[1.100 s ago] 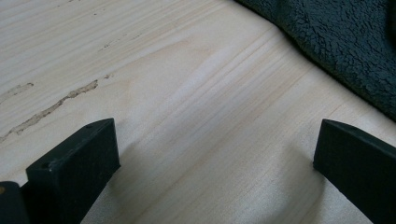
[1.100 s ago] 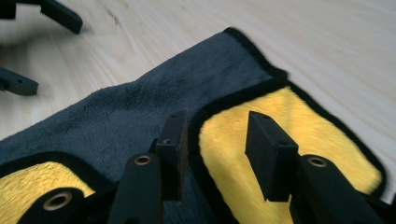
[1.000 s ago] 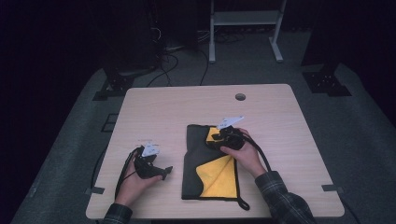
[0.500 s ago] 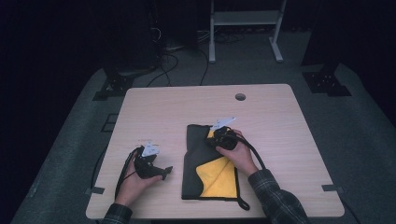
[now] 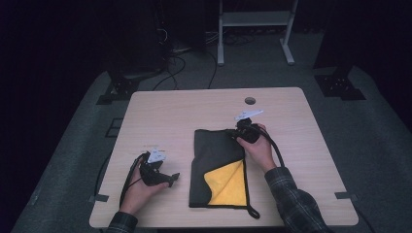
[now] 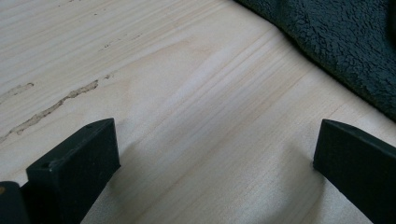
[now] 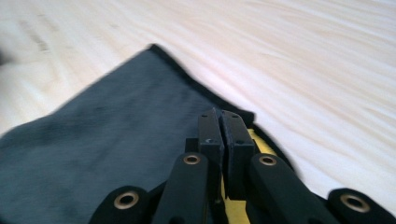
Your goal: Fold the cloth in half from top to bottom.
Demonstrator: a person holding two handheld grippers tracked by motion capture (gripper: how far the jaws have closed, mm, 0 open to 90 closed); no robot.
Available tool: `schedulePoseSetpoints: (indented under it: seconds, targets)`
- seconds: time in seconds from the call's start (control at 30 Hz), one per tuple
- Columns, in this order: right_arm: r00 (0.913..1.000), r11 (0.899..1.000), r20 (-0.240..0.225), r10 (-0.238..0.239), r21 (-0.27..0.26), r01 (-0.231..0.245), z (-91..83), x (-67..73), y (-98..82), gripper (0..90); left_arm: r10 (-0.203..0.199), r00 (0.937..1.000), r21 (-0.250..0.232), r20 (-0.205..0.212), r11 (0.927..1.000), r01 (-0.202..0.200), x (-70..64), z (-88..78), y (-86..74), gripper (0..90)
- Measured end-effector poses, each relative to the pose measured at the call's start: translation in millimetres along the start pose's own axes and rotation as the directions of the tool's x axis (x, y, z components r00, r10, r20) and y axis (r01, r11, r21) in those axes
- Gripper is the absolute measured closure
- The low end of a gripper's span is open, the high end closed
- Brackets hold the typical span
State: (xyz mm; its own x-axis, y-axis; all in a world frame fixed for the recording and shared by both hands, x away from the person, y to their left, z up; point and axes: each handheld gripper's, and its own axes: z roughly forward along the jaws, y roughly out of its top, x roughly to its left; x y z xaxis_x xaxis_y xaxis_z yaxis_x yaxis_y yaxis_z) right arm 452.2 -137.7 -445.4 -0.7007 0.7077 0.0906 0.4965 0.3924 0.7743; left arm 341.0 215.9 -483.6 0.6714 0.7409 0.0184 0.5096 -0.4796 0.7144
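A dark grey cloth [image 5: 214,160] lies folded on the wooden table [image 5: 170,111], with a turned-up flap that shows its yellow inner side [image 5: 228,182]. My right gripper [image 5: 238,133] is at the cloth's far right corner. In the right gripper view its jaws [image 7: 223,126] are pressed together over the dark cloth [image 7: 116,140], with a strip of yellow pinched between them. My left gripper [image 5: 171,178] rests on the table to the left of the cloth, open. In the left gripper view its jaws [image 6: 215,158] stand wide apart over bare wood, the cloth's edge [image 6: 336,42] beyond them.
A small round hole [image 5: 249,100] sits near the table's far edge. A dark cord loop [image 5: 252,211] trails from the cloth's near right corner. A white metal stand [image 5: 252,19] and cables are on the floor behind the table.
My right hand dipped left onto the cloth's far edge, then drew back to the right and away with its jaws closed. The left hand has stayed put.
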Motion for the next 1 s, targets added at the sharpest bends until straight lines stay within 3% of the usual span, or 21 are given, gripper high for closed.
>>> schedulePoseSetpoints:
  seconds: [0.17,0.4,0.5,0.6,0.8,0.9,1.0]
  targets:
    - [0.9978,0.999,0.052,0.040,0.014,-0.041,-0.1,-20.9,-3.8,86.9,-0.001,1.0000,-0.002,-0.001,1.0000,0.001,-0.1,0.2,-0.1,0.0]
    - [0.9925,0.996,0.102,0.068,0.054,-0.074,7.0,-38.8,-14.8,85.3,-0.001,1.0000,-0.002,-0.001,1.0000,0.001,-0.1,0.2,-0.1,0.0]
    - [0.9890,0.994,0.131,0.069,0.071,-0.078,9.9,-41.7,-19.9,77.9,-0.001,1.0000,-0.002,-0.001,1.0000,0.001,-0.1,0.2,-0.1,0.0]
    - [0.9852,0.995,0.154,0.075,0.048,-0.084,5.5,-43.1,-20.0,69.0,0.000,1.0000,-0.002,-0.001,1.0000,0.000,-0.1,0.2,-0.1,0.0]
    - [0.9881,0.997,0.133,0.077,-0.011,-0.076,-15.6,-39.5,-15.5,65.2,0.000,1.0000,0.000,0.000,1.0000,0.000,-0.1,0.0,0.0,0.0]
    - [0.9948,0.996,0.059,0.083,-0.025,-0.082,-27.0,-30.4,-16.5,63.1,-0.001,1.0000,0.001,-0.002,1.0000,0.001,-0.2,0.0,0.1,0.0]
    - [0.9991,0.999,0.001,0.043,-0.027,-0.043,-32.9,-13.3,-21.5,62.0,-0.002,1.0000,0.001,-0.002,1.0000,0.002,-0.2,0.0,0.2,0.0]
